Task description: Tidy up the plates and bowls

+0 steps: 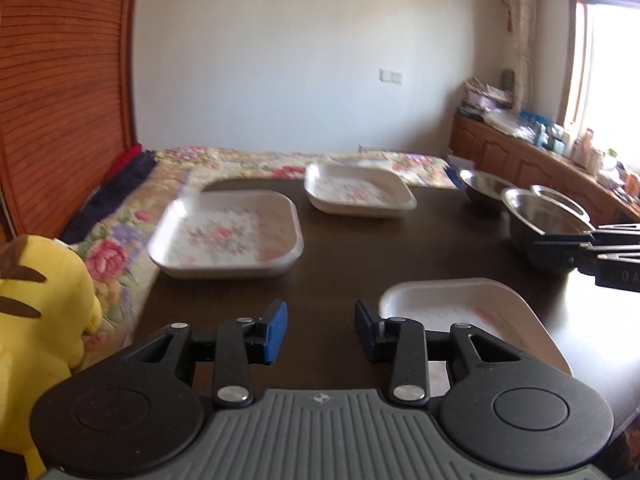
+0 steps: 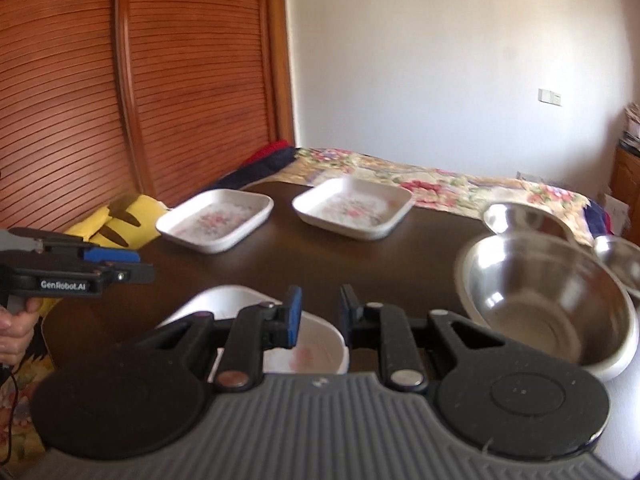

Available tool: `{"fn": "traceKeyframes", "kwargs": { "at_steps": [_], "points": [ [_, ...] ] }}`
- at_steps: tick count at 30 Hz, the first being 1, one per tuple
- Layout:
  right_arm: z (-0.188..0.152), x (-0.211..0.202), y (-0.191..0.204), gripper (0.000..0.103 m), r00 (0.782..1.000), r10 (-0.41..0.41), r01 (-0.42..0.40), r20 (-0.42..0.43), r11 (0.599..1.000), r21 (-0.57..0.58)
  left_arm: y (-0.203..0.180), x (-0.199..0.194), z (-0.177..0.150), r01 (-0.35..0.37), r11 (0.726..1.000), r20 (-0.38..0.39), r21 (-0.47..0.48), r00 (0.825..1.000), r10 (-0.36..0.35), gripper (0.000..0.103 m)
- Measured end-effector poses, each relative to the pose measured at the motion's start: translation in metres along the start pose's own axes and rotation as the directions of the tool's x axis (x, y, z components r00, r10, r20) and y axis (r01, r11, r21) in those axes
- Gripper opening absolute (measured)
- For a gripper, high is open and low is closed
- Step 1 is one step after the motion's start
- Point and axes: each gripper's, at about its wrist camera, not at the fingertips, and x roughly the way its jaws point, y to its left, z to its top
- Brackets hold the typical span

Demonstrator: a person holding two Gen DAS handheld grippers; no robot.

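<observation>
left gripper and right gripper: fingers wide, empty, above near plate lower frame; likely choosing first pickup.

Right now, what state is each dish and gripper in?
Left gripper: open, empty.
Right gripper: open, empty.
Near square plate: flat on the table, unstacked.
Far-left square plate: upright, alone.
Far-right square plate: upright, alone.
Large steel bowl: upright, empty.
Two smaller steel bowls: upright, unstacked.
</observation>
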Motion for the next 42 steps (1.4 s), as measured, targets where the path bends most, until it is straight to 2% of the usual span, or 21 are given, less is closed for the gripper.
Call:
{"fn": "traceKeyframes", "kwargs": {
  "at_steps": [5, 12, 19, 21, 29, 32, 33, 35, 42],
  "points": [
    [0.017, 0.024, 0.014, 0.022, 1.000, 0.028, -0.028, -0.004, 0.998, -0.050, 0.022, 0.005, 0.013, -0.033, 0.999, 0.030, -0.028, 0.999, 0.034, 0.040],
    [0.030, 0.045, 0.025, 0.022, 0.996, 0.082, -0.083, -0.033, 0.995, -0.055, 0.046, 0.019, 0.025, -0.067, 0.997, 0.042, -0.032, 0.997, 0.068, 0.041],
    [0.044, 0.066, 0.036, 0.022, 0.993, 0.103, -0.108, -0.055, 0.991, -0.083, 0.067, 0.039, 0.031, -0.090, 0.995, 0.033, -0.043, 0.995, 0.091, 0.043],
    [0.047, 0.071, 0.038, 0.022, 0.992, 0.109, -0.114, -0.062, 0.990, -0.087, 0.073, 0.043, 0.033, -0.100, 0.994, 0.032, -0.044, 0.994, 0.101, 0.047],
    [0.057, 0.094, 0.047, 0.022, 0.988, 0.125, -0.134, -0.091, 0.986, -0.100, 0.096, 0.054, 0.035, -0.122, 0.990, 0.029, -0.067, 0.992, 0.124, 0.047],
    [0.062, 0.104, 0.047, 0.025, 0.985, 0.135, -0.145, -0.103, 0.986, -0.087, 0.103, 0.060, 0.037, -0.129, 0.989, 0.025, -0.067, 0.991, 0.131, 0.049],
    [0.063, 0.107, 0.048, 0.033, 0.984, 0.139, -0.148, -0.107, 0.986, -0.080, 0.105, 0.063, 0.038, -0.130, 0.989, 0.024, -0.066, 0.991, 0.132, 0.049],
    [0.066, 0.115, 0.047, 0.038, 0.982, 0.148, -0.156, -0.115, 0.985, -0.067, 0.111, 0.069, 0.039, -0.132, 0.989, 0.020, -0.064, 0.991, 0.133, 0.049],
    [0.071, 0.145, 0.050, 0.038, 0.973, 0.165, -0.173, -0.162, 0.984, -0.037, 0.128, 0.092, 0.044, -0.121, 0.990, -0.008, -0.073, 0.993, 0.121, 0.049]
  ]
}}
